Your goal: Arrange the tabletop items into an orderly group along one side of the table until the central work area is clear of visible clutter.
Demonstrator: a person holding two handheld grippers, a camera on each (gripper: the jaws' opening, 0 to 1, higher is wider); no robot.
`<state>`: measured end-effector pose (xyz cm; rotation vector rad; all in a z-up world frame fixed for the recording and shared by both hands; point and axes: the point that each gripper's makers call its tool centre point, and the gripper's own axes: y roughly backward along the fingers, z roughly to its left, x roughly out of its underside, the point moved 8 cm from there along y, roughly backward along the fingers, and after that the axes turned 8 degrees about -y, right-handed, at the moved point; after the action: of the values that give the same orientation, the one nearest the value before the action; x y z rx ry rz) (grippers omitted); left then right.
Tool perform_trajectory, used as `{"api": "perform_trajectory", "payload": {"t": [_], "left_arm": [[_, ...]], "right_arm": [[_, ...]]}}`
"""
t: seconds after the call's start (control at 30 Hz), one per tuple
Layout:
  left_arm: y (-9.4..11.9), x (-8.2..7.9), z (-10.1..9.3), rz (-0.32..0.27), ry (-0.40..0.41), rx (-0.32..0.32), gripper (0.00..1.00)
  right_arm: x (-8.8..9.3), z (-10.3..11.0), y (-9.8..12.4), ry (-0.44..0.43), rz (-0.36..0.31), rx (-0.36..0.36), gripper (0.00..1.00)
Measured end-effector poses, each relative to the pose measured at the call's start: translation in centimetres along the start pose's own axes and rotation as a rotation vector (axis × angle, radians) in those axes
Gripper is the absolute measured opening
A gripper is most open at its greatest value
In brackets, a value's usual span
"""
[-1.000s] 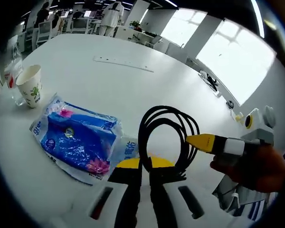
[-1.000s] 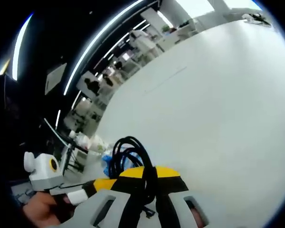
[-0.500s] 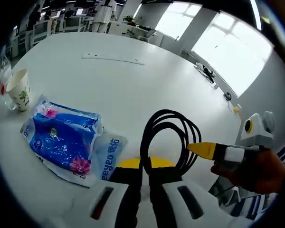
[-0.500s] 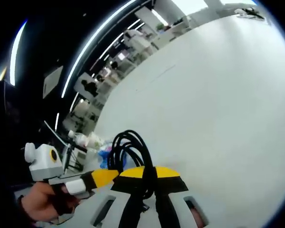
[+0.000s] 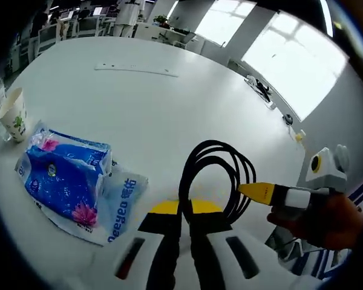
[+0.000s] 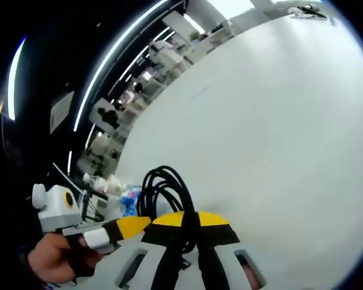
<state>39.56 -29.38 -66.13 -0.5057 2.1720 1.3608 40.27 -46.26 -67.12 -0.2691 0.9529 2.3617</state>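
While the left gripper [image 5: 180, 220] pinched a coiled black cable [image 5: 215, 175], a blue tissue pack [image 5: 63, 181] with unreadable white writing lay to its left. Likewise, the right gripper [image 6: 187, 226] clamped the cable [image 6: 163, 193].

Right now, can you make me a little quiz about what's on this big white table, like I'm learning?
1. True or false: the left hand-held gripper is shut on the black cable.
2. What lies closest to the blue tissue pack: A) the paper cup, B) a laptop, C) a book?
3. Fill in: in the right gripper view, the right hand-held gripper pinches the same coiled ____.

Key: 1 true; 2 A; 3 cable.
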Motion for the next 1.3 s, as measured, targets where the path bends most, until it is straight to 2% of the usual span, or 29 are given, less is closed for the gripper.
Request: {"api": "perform_trajectory", "payload": {"t": [0.83,1.3], "left_arm": [[-3.5,-1.5,1.5,-0.019,0.188,-0.017,0.0],[-4.5,-2.1,2.2,-0.043,0.227,-0.038,0.01]], "right_arm": [[-2.8,-1.4,-3.6,-0.012,0.033,0.029,0.03],[-4.3,-1.4,-5.8,0.001,0.066,0.04,0.03]]}}
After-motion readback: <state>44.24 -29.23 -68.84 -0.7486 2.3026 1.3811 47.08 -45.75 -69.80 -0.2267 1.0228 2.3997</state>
